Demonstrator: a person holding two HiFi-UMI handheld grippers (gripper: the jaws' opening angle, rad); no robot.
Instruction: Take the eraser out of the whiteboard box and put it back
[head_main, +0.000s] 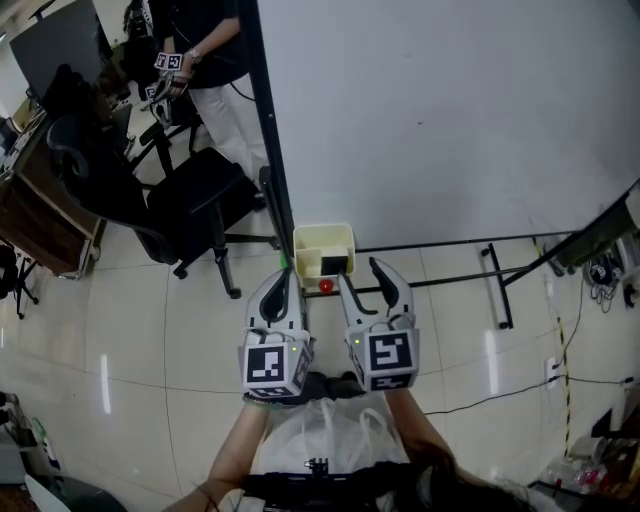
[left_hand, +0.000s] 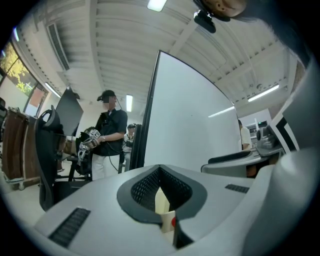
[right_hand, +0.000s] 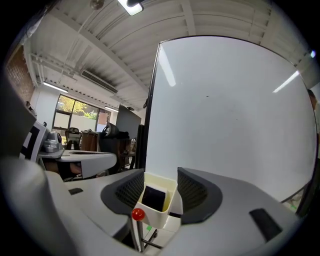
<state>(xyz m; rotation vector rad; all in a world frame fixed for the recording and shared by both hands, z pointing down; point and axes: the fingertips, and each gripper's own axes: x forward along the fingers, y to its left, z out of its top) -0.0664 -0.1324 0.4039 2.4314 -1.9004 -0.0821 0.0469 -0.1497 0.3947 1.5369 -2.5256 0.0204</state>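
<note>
A cream whiteboard box (head_main: 322, 240) hangs at the lower left corner of the whiteboard (head_main: 440, 110). The dark eraser (head_main: 333, 265) stands inside it, seen in the right gripper view as a black block (right_hand: 154, 198) in the box (right_hand: 165, 214). My right gripper (head_main: 358, 272) (right_hand: 161, 172) is just in front of the box, jaws a little apart, nothing between the pads. My left gripper (head_main: 283, 272) (left_hand: 160, 169) hovers beside it to the left with its tips together and empty. A red knob (head_main: 326, 286) sits under the box.
The whiteboard's black frame and floor legs (head_main: 495, 285) run to the right. A black office chair (head_main: 190, 200) and a standing person (head_main: 205, 50) holding grippers are at the back left. Cables (head_main: 560, 350) lie on the tiled floor at right.
</note>
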